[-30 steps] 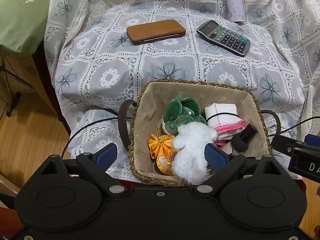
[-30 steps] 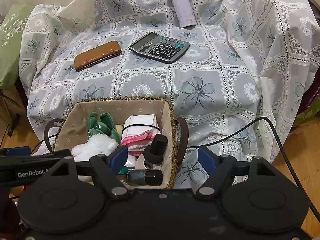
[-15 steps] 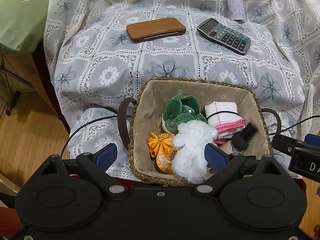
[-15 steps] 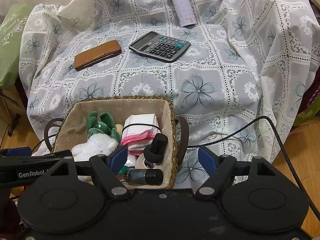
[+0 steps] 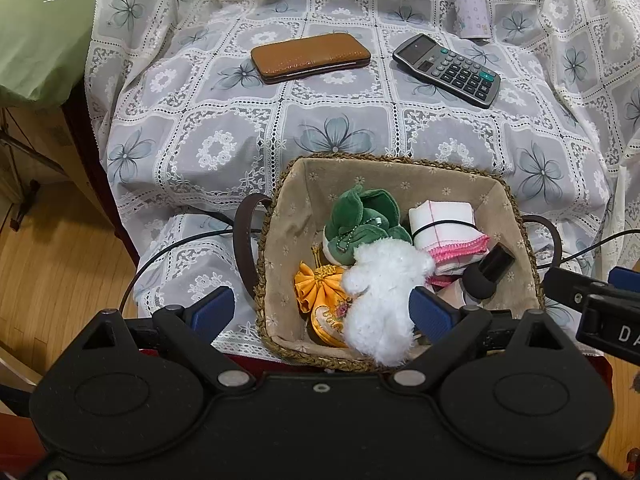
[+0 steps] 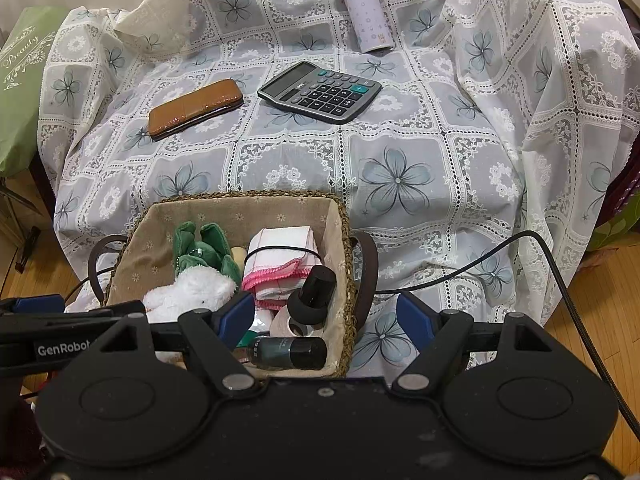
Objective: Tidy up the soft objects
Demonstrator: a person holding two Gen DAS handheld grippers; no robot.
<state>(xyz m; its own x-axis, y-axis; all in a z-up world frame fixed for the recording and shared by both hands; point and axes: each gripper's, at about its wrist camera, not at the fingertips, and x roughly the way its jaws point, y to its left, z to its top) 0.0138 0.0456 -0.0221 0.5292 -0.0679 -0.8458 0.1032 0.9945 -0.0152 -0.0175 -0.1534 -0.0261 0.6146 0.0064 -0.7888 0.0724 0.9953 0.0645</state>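
A woven basket (image 5: 280, 216) (image 6: 136, 236) with a beige lining sits at the near edge of the lace-covered seat. In it lie a white fluffy toy (image 5: 384, 280) (image 6: 192, 292), a green plush (image 5: 360, 216) (image 6: 200, 244), an orange fabric piece (image 5: 316, 288) and a folded white cloth with pink trim (image 5: 444, 228) (image 6: 280, 256). Dark bottles (image 6: 288, 352) lie at its right side. My left gripper (image 5: 322, 312) is open and empty, just before the basket's near rim. My right gripper (image 6: 326, 316) is open and empty over the basket's right wall.
On the lace cloth behind the basket lie a brown case (image 5: 312, 56) (image 6: 196, 108), a grey calculator (image 5: 448, 70) (image 6: 320, 90) and a lilac flask (image 5: 468, 4) (image 6: 366, 12). A green cushion (image 5: 40, 28) is at the left. A black cable (image 6: 552, 264) crosses the right. Wooden floor lies below.
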